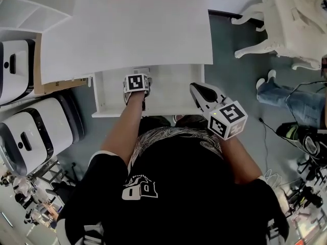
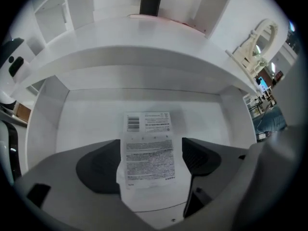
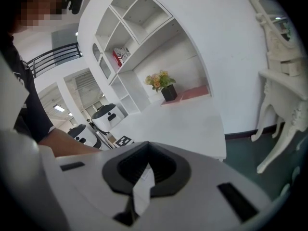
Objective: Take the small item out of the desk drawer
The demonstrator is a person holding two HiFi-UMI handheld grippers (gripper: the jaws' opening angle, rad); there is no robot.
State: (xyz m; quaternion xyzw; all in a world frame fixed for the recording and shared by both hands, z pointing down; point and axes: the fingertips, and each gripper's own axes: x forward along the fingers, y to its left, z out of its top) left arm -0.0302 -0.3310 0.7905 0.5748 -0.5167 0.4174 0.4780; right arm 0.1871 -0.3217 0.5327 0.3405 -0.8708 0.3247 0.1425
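Grasp step. Left gripper, jaws apart around white printed packet in white drawer; next: close, lift. Right gripper pinches white strip.

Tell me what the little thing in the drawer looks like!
Find the big white desk, then its open drawer at the front. Inside, between the spread jaws of the left gripper, is a white packet; its black print and barcode set it apart from the plain white drawer.
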